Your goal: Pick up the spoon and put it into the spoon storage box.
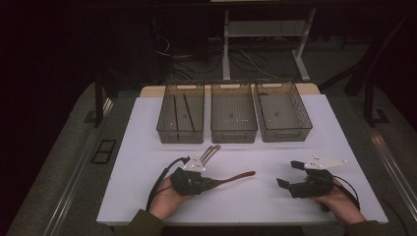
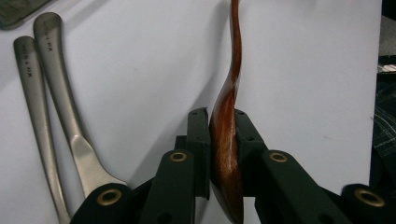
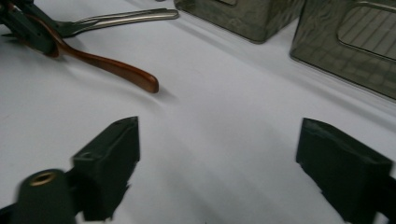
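Left gripper (image 2: 223, 135) clamps wooden spoon (image 2: 227, 154) bowel edge-on; metal handles (image 2: 56, 93) beside.

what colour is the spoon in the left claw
Glossy reddish-brown wood; the spoon shows best in the left gripper view.

The right gripper (image 3: 217, 163) holds its fingers (image 3: 109, 163) wide apart over the bare white bench (image 3: 224, 107). Far left, the other gripper (image 3: 21, 23) clamps a wooden spoon (image 3: 116, 70) beside metal handles (image 3: 126, 17). Two mesh baskets (image 3: 345, 42) stand at upper right.
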{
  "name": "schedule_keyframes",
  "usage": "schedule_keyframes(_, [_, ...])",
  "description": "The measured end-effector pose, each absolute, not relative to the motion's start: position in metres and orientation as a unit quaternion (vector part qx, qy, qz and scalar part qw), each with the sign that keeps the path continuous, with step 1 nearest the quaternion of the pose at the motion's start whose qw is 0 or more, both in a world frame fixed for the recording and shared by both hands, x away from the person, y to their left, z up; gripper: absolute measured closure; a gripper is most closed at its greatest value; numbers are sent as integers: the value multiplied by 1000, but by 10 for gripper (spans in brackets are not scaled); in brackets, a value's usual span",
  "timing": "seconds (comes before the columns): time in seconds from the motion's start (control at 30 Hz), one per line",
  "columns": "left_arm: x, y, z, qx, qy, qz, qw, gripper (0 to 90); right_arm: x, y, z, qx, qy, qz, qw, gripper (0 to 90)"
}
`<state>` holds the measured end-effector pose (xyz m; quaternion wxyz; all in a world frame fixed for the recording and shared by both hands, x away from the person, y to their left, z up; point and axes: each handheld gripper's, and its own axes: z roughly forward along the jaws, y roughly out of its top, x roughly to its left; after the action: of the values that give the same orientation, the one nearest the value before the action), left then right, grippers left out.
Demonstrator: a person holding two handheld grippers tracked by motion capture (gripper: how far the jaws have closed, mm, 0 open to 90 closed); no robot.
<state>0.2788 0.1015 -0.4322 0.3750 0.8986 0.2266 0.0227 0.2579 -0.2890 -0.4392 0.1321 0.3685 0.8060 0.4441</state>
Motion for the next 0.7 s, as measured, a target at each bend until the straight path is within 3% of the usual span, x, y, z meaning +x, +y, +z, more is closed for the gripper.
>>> schedule_keyframes(0.7, [288,118,-414,884,230,51,403,795,259,-289,-440,371,806,441,135,121])
